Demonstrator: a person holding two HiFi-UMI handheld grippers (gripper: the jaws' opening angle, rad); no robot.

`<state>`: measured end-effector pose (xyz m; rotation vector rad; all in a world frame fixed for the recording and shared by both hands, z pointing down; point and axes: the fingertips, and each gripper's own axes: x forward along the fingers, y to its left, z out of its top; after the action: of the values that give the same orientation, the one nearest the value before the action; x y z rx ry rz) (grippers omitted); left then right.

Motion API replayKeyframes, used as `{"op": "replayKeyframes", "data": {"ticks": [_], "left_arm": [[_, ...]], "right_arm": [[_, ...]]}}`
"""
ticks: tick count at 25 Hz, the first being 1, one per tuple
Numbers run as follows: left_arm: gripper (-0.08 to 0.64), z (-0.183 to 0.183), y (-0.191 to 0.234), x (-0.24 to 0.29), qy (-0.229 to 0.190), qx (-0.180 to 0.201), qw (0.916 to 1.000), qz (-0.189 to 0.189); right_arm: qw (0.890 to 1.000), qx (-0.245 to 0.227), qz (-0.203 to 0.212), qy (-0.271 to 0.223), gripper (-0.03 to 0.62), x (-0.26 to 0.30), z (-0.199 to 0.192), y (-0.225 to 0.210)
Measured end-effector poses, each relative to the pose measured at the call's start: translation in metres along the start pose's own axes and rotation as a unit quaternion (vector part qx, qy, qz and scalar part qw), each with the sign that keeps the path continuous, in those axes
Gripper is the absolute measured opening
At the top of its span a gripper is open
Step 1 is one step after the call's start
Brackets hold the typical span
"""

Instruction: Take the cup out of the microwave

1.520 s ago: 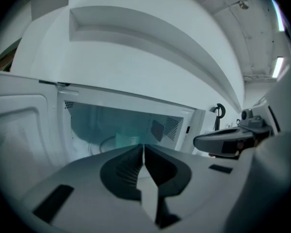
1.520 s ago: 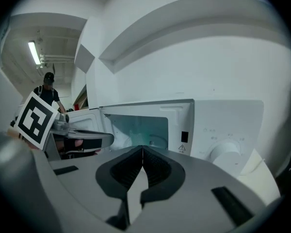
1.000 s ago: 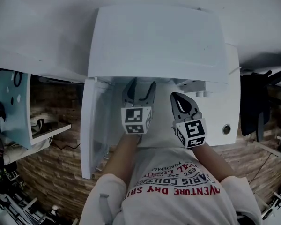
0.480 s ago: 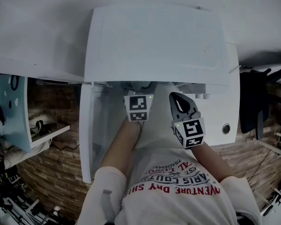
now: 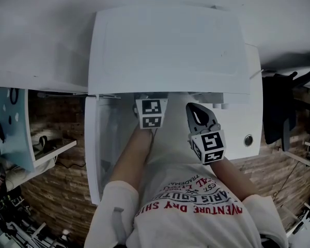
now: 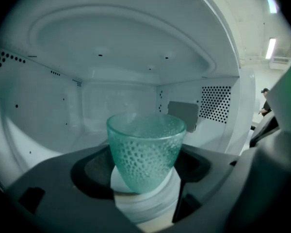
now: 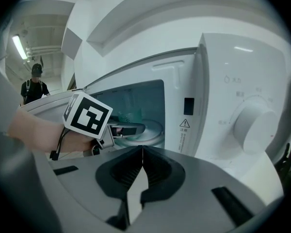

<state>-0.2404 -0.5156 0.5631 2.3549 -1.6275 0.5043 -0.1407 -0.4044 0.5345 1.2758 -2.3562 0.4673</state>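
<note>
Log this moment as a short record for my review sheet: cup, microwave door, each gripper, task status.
cup: green dimpled glass, upright on the white turntable inside the microwave
door: open, hanging at the left of the head view
left gripper: inside the cavity, jaws closing on either side of the cup, pads not pressing on it
right gripper: outside, in front of the control panel, jaws together, nothing between them
task status: cup not yet taken out
</note>
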Motion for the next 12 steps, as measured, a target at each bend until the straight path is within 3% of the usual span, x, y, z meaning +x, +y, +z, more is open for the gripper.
{"op": "replayKeyframes", "data": {"ticks": [12], "left_arm": [[0.368, -0.003, -0.009, -0.019, 0.011, -0.007, 0.9996, -0.024]], "right_arm": [[1.000, -0.006, -0.005, -0.005, 0.012, -0.010, 0.001, 0.000]]}}
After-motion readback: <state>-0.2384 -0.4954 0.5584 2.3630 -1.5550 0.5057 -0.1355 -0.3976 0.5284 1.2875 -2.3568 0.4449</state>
